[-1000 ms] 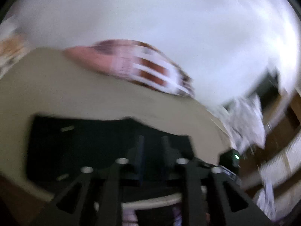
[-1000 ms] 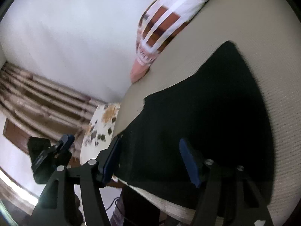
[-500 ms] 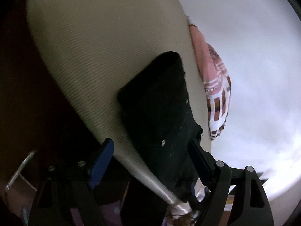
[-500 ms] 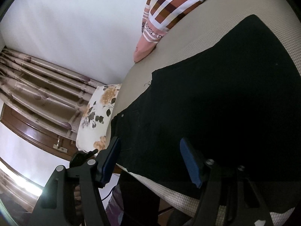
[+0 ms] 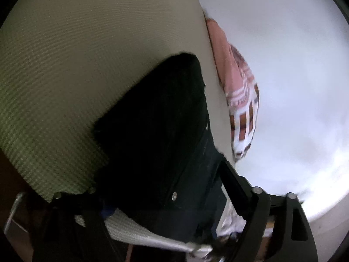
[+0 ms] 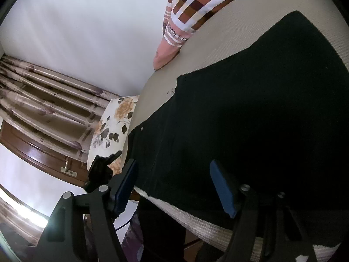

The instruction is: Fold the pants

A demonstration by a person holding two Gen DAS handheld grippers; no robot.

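Observation:
Black pants [image 6: 250,120] lie flat on a beige waffle-textured bed cover [image 6: 218,50], the waist end with a metal button toward the bed's near edge. They also show in the left wrist view [image 5: 157,135]. My right gripper [image 6: 174,185] is open, its blue-padded fingers just above the near edge of the pants, holding nothing. My left gripper [image 5: 165,196] is open, its fingers straddling the waist end of the pants at the bed edge; the left finger is in shadow.
A pink and brown checked pillow [image 6: 192,6] lies at the far side against a white wall. A floral pillow [image 6: 113,128] sits at the bed's corner by striped curtains [image 6: 43,104]. The bed edge [image 6: 207,227] drops off near the grippers.
The left gripper opened from shut, swung round and moved in close over the waist end. The right gripper stayed open and came nearer to the pants' edge.

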